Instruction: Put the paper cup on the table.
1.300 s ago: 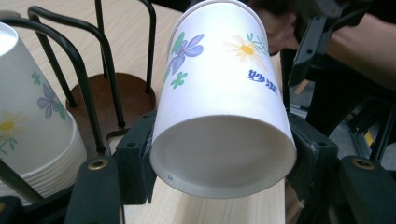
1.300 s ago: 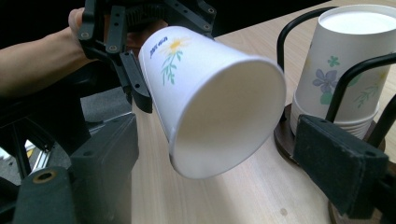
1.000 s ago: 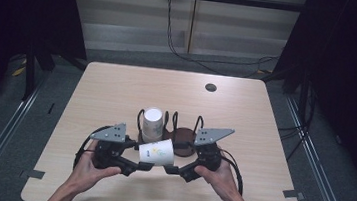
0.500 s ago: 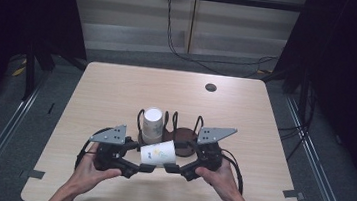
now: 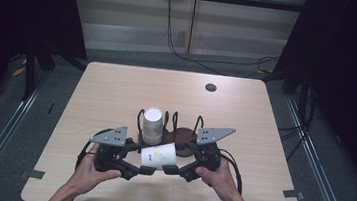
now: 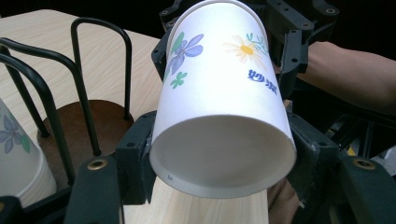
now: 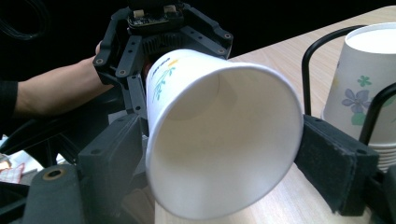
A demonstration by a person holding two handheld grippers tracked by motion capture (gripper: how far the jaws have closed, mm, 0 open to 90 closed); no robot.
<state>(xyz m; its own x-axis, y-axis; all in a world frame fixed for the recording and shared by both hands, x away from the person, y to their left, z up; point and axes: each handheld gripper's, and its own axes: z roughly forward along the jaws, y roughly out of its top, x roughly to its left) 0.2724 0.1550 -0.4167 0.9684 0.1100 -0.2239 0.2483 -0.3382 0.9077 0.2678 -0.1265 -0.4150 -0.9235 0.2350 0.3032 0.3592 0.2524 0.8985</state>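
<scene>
Paper cup (image 5: 158,155) hangs sideways above the tabletop (image 5: 117,94), base end clamped in the left claw (image 5: 145,169), rim end pinched by the right claw (image 5: 169,169). Looks like a handover just in front of the wire rack (image 5: 171,127); next, one claw must let go without crushing the wall.

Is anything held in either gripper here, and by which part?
One floral paper cup, lying sideways, is held by both. The left gripper clamps its walls near the closed base; the right gripper clamps its walls near the open rim.
</scene>
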